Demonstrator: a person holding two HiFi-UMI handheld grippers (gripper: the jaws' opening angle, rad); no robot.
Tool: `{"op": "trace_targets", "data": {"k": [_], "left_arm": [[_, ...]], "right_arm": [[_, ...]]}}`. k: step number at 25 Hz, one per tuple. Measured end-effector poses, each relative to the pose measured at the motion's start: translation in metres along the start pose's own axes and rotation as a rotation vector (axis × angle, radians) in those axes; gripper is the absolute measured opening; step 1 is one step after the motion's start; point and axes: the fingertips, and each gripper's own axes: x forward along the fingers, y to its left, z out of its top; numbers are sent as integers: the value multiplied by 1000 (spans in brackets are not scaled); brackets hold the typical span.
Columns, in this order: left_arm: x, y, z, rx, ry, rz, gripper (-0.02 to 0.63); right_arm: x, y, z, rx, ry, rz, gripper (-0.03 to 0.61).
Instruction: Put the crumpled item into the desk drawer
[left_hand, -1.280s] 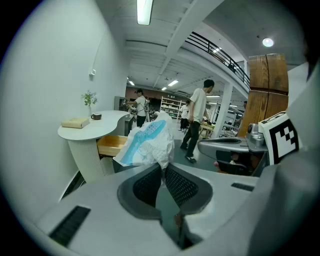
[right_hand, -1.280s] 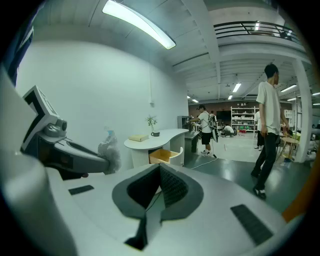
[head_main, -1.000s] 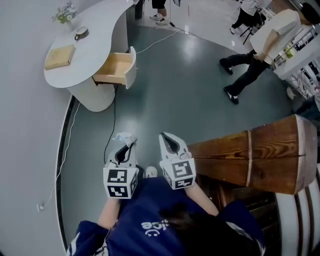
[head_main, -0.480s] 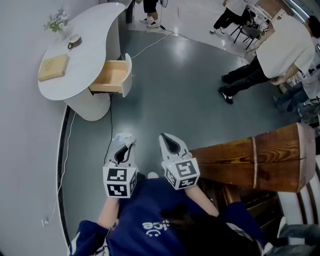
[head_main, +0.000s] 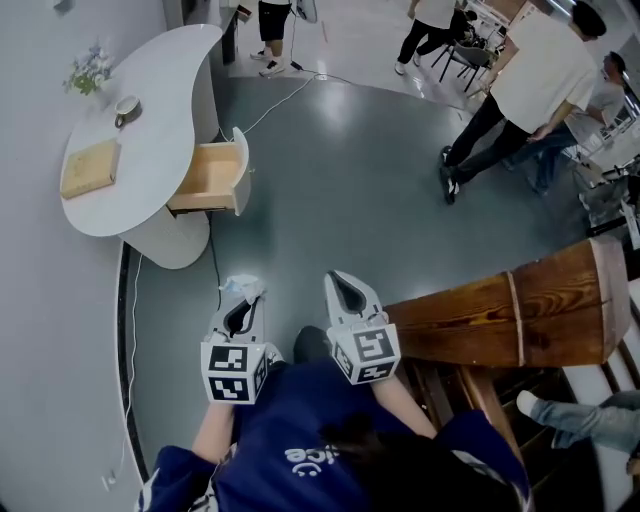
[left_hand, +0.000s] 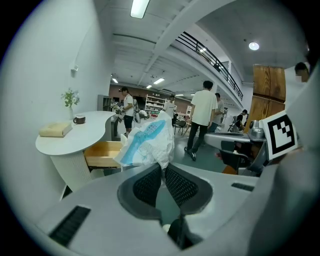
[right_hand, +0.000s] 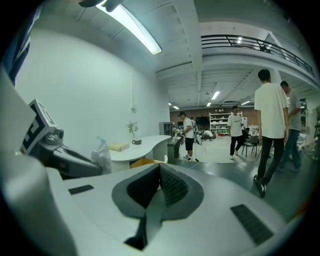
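Carried closer to the open wooden drawer (head_main: 207, 178) than a second ago, the crumpled white-and-blue wrapper (left_hand: 148, 142) sticks up from the left gripper (left_hand: 162, 169), whose fingers (left_hand: 149, 184) pinch its lower end. Beside it, the right gripper (right_hand: 159, 168) has its fingers (right_hand: 173, 186) closed on nothing. The drawer lies well ahead under a curved white worktop (head_main: 160, 120) carrying a tan book (head_main: 90, 167), a cup (head_main: 126, 104) and a plant (head_main: 88, 72).

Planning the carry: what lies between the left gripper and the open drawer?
Head view: only grey floor, crossed by a thin black cable, separates the left gripper, gripping the crumpled item, from the drawer.
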Motion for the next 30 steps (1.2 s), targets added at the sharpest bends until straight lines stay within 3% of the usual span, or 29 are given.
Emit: {"op": "trace_targets", "data": {"k": [5,8,13,18,30], "left_arm": [[7,9,7,-24,-5,8,31],[17,19,13,-27,-7,36,31],[45,42,32,-102,-15,54,31],[77,66,56,-88,-4,127,31],[173,85,114,-108,1,145,31]], "right_arm": [[14,-17,2,71,4,15,7],[34,-24,0,55,15,18,6],[87,-38,11,88,16,90,6],[142,-46,22,58,56,191,6],[239,-80,55,39,40,308,6]]}}
